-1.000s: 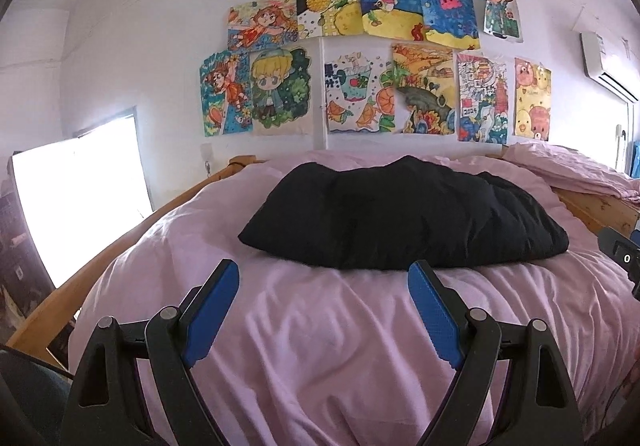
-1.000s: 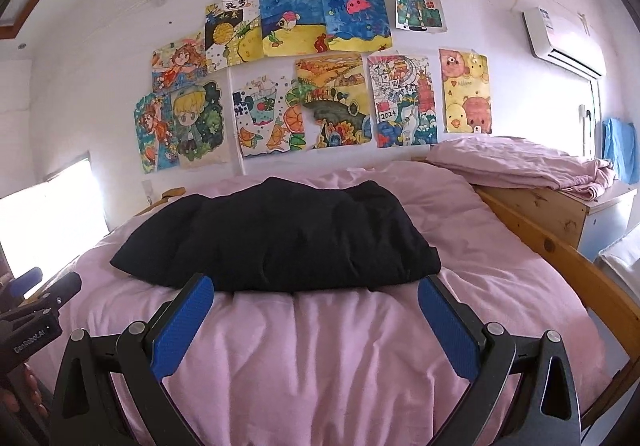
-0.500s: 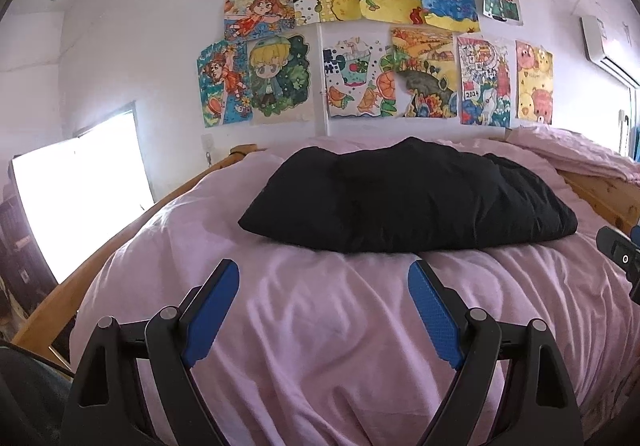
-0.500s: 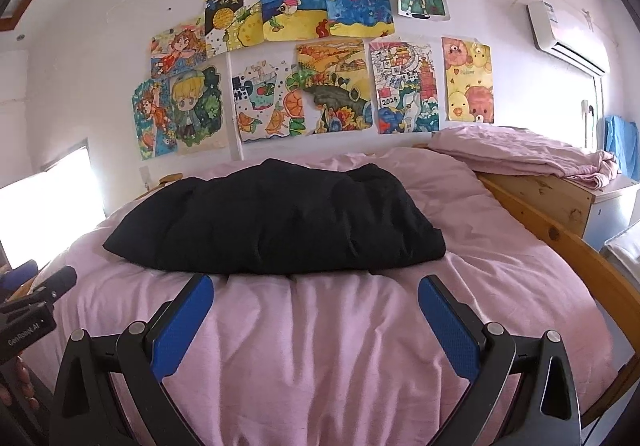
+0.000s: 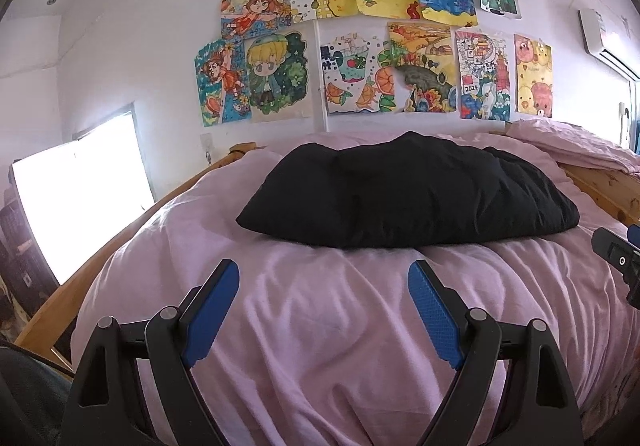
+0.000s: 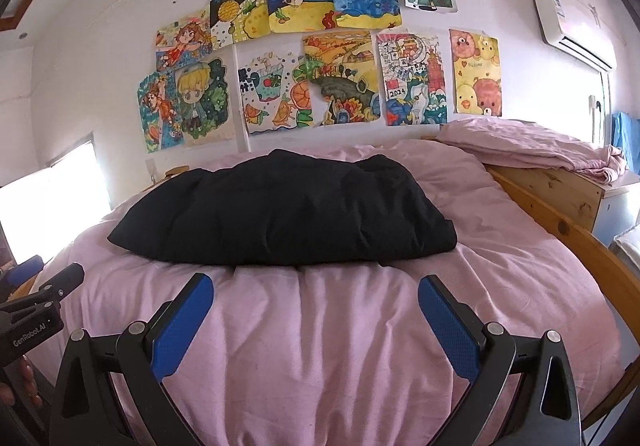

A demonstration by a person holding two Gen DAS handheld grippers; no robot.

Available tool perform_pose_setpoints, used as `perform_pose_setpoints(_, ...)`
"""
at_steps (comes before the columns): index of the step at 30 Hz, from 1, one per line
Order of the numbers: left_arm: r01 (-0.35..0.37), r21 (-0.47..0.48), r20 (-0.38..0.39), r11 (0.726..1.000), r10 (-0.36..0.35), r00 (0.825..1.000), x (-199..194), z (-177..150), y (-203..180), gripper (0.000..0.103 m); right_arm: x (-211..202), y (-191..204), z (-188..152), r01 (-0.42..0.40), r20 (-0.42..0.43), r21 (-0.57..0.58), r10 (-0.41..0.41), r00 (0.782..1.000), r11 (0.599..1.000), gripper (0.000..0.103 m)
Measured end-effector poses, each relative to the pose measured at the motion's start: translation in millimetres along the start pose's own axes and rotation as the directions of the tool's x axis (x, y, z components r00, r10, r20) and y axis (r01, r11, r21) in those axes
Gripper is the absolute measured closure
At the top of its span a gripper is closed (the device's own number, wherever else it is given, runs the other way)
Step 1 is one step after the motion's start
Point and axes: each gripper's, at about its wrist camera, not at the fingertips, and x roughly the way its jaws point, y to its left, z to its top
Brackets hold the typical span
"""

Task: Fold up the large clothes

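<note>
Item: black garment (image 5: 408,197), bulky and padded, lying as a low mound on the bed (image 5: 320,326) with its pink cover. It sits mid-bed, ahead of both your grippers and well apart from them, with bare pink cover between. Its long axis runs side to side across your view, parallel to the wall of drawings (image 5: 360,37).

Left gripper (image 5: 324,278): jaws wide apart, nothing between them, poised above the cover and aimed at the near edge of the garment, a little toward its left half.

Right gripper (image 6: 316,290): jaws likewise spread, empty, facing the near edge around its middle; the garment's right end (image 6: 440,238) lies ahead and to the right.

Judgement: neither hand is clearly nearer; each sits closer to its own end. You would likely reach forward, left to the left corner, right to the right. Whether the garment is already folded you cannot tell.
</note>
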Motion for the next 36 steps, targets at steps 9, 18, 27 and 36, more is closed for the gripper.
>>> perform_pose_setpoints(9, -0.004, -0.008, 0.011, 1.000, 0.004, 1.000, -3.1, -0.2, 1.9, 0.020, -0.2, 0.1, -0.1, -0.001, 0.002, -0.004, 0.001, 1.000, 1.000, 0.000)
perform_pose_setpoints(18, -0.002, 0.001, 0.018, 1.000, 0.002, 1.000, -6.3, 1.0, -0.3, 0.020, -0.3, 1.3, 1.7, 0.000, 0.004, -0.003, 0.000, 1.000, 1.000, 0.000)
perform_pose_setpoints(27, -0.007, 0.004, 0.023, 1.000, 0.007, 1.000, -7.9, 0.8, -0.9, 0.020, -0.5, 1.5, 1.5, -0.001, 0.005, -0.001, 0.001, 1.000, 1.000, 0.000)
perform_pose_setpoints(36, -0.009, 0.005, 0.024, 1.000, 0.009, 1.000, -7.9, 0.6, -0.6, 0.020, -1.1, 1.3, 1.2, -0.001, 0.005, -0.001, 0.001, 1.000, 1.000, 0.000)
